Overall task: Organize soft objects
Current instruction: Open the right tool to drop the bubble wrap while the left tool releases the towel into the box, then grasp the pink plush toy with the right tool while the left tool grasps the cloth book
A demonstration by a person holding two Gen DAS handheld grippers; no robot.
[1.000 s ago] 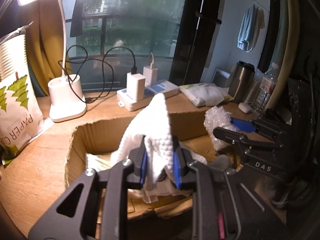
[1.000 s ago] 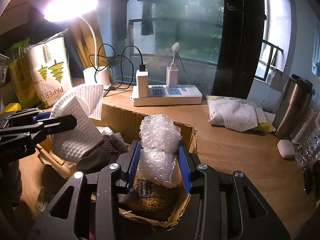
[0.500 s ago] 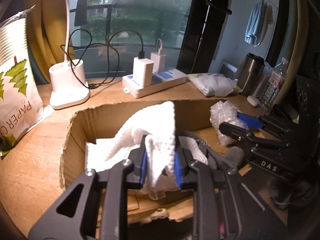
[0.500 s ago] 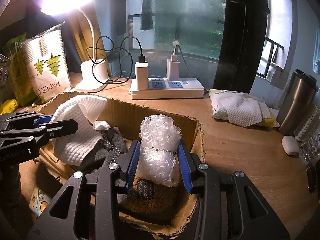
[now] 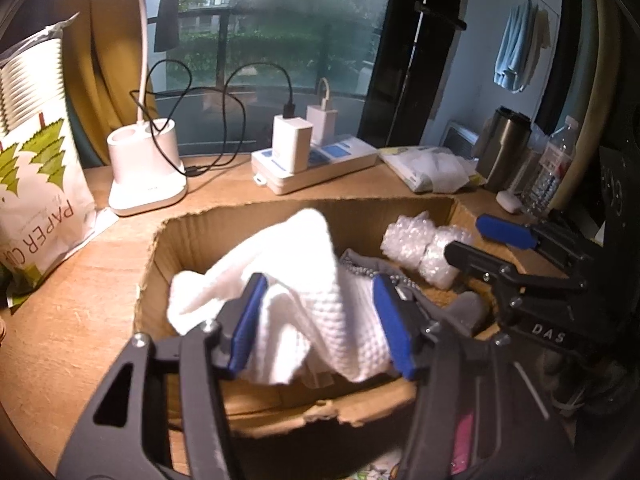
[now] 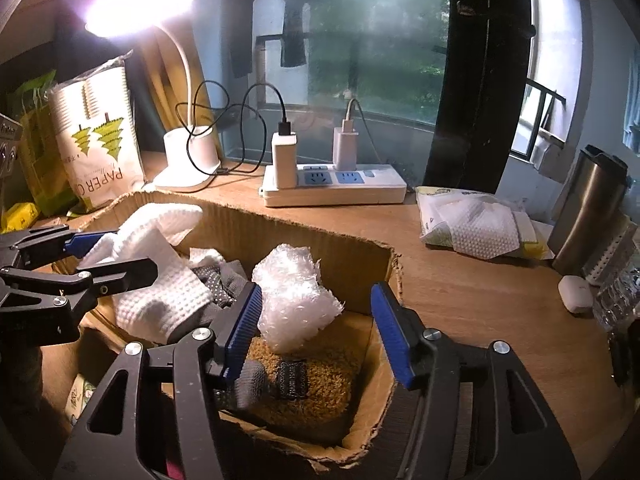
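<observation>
Both grippers are seen over an open cardboard box (image 6: 352, 242) on the wooden surface (image 6: 472, 280). The left gripper (image 5: 320, 324) has just been opening; its jaws stand apart around a white waffle cloth (image 5: 296, 280) lying in the box. The right gripper (image 6: 316, 330) has likewise just been opening, jaws apart, with a bubble-wrap wad (image 6: 294, 296) resting between them inside the box's right end.

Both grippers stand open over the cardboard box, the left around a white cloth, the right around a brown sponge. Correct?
Not quite. The right gripper stands open around a wad of bubble wrap, as the right wrist view shows. The rest holds: left gripper open around the white cloth, over the cardboard box.
</observation>
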